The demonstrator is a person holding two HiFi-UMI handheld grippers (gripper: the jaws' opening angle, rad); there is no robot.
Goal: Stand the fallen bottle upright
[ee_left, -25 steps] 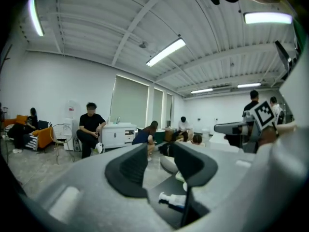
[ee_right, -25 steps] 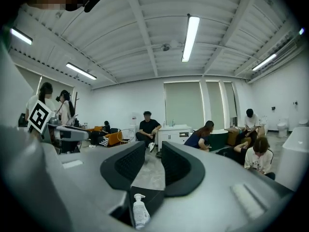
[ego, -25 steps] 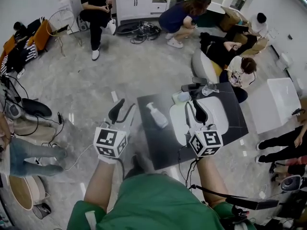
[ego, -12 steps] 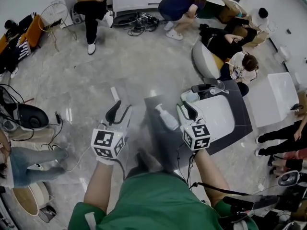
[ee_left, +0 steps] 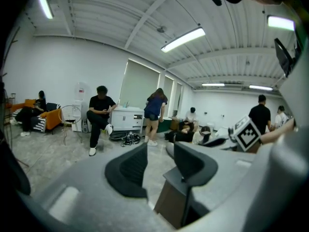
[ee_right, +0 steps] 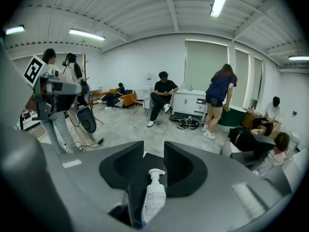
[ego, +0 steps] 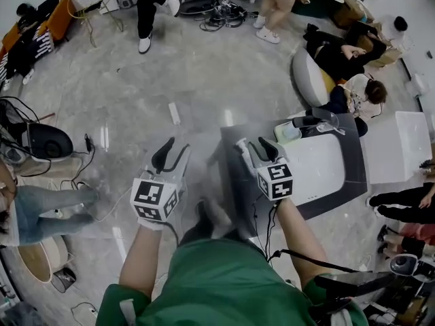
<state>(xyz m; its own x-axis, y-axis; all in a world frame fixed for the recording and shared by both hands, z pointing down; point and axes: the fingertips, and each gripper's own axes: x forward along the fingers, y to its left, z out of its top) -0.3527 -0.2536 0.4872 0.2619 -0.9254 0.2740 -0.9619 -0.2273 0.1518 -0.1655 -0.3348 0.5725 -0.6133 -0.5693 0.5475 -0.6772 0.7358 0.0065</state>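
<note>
One slim white pump bottle, flat on black tabletop.

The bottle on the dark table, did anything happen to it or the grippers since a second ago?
The right gripper moved left, off the white tray, toward the bottle. The bottle now lies just under its open jaws, not gripped. Unchanged: the bottle still lies on its side on the dark table, and the left gripper stays open and empty off the table's left side.
</note>
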